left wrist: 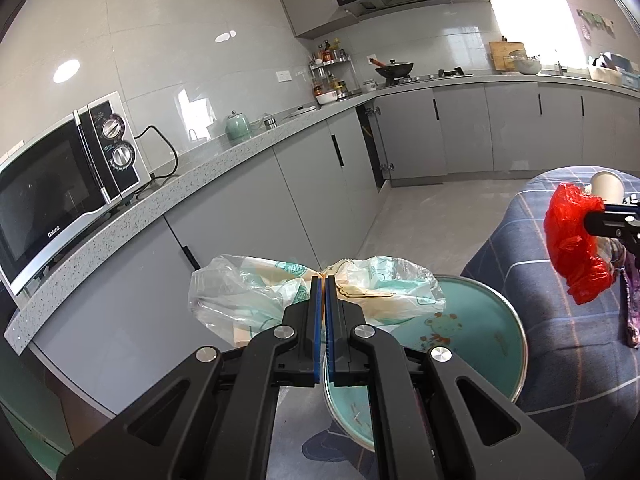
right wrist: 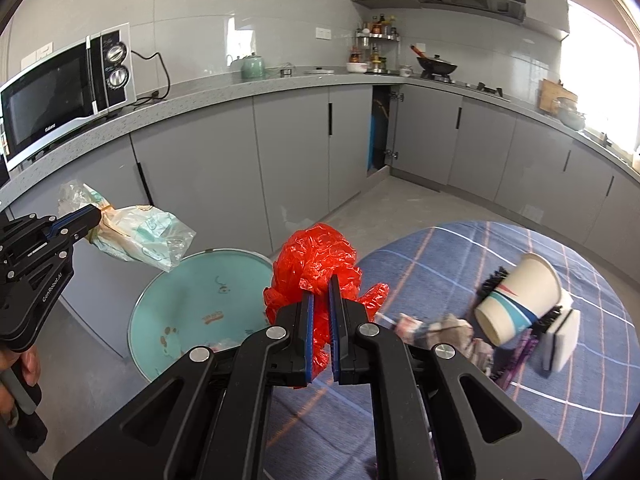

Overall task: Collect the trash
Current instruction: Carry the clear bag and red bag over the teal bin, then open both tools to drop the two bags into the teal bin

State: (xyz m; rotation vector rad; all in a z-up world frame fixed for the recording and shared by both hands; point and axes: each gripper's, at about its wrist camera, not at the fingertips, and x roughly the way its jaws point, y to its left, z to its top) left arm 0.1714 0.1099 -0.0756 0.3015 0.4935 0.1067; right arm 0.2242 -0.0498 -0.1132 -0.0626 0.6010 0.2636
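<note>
Left gripper was clamped on the clear printed bag, jaws pinched near-flush on the film. The bag hung in the air over the near-left rim of the teal bin, lobes spilling to either side of the fingers — so the bin lay just below and slightly right of that hand. Left was the nearer of the two to the opening.

Right gripper held the red plastic bag, jaws closed around a bunched fold, its bulk standing above the fingertips. It sat over the checked cloth at the bin's right edge — bin to its left.

Paper cup lay tipped on the cloth, well right, ungrasped.
</note>
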